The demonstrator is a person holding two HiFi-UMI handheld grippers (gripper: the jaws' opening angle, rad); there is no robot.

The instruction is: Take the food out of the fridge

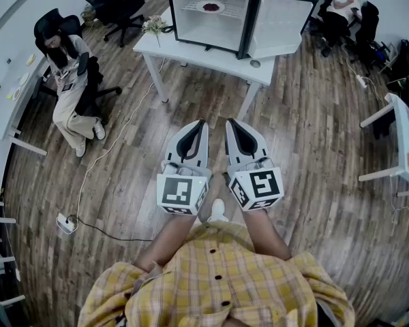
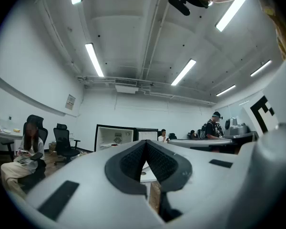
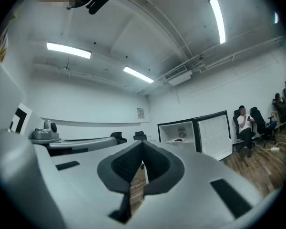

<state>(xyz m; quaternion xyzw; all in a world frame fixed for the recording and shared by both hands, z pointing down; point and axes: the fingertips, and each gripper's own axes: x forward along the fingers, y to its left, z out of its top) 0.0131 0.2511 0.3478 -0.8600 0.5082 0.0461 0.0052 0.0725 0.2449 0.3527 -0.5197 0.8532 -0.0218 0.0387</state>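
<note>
A small fridge point(image 1: 211, 12) stands on a white table point(image 1: 191, 53) at the far end of the room, its door point(image 1: 281, 26) swung open to the right. On its wire shelf sits a plate of dark red food point(image 1: 210, 7). The fridge also shows in the left gripper view point(image 2: 115, 137) and the right gripper view point(image 3: 181, 131). My left gripper point(image 1: 202, 123) and right gripper point(image 1: 229, 122) are held side by side in front of me, well short of the table. Both are shut with nothing between the jaws.
A person sits on an office chair point(image 1: 67, 67) at the left. More people sit at the back right point(image 1: 341, 9). A power strip and cable point(image 1: 65, 222) lie on the wooden floor at the left. Another desk point(image 1: 402, 142) stands at the right.
</note>
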